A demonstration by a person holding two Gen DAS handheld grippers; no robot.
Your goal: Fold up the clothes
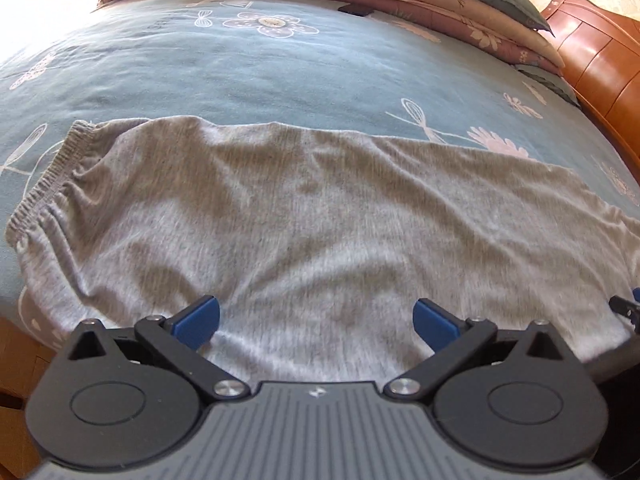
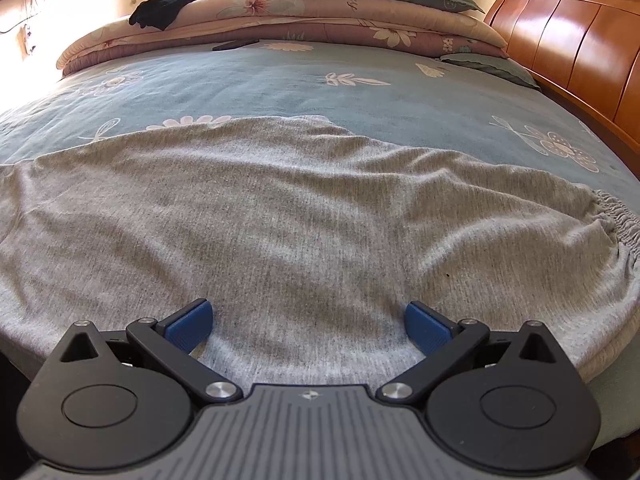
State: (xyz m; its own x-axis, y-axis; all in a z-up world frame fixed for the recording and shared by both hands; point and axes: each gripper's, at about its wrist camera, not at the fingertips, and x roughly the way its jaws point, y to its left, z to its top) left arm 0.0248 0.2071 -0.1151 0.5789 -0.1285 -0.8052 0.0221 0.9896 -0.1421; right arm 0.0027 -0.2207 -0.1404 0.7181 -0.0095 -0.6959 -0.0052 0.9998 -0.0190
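Both tongs, left [image 1: 316, 322] and right [image 2: 308, 322], hung spread apart and empty over the near edge of the grey garment [image 1: 320, 216], spread flat on the bed [image 1: 240, 68]; likely mid-fold, near hem needing pinching.

No words, brand names or numbers can be read anywhere in these pictures. The only sign is a tiny white mark on the grey ribbed body of the left gripper [image 1: 316, 330], and the same mark on the right gripper [image 2: 308, 330]. It is too small to make out.
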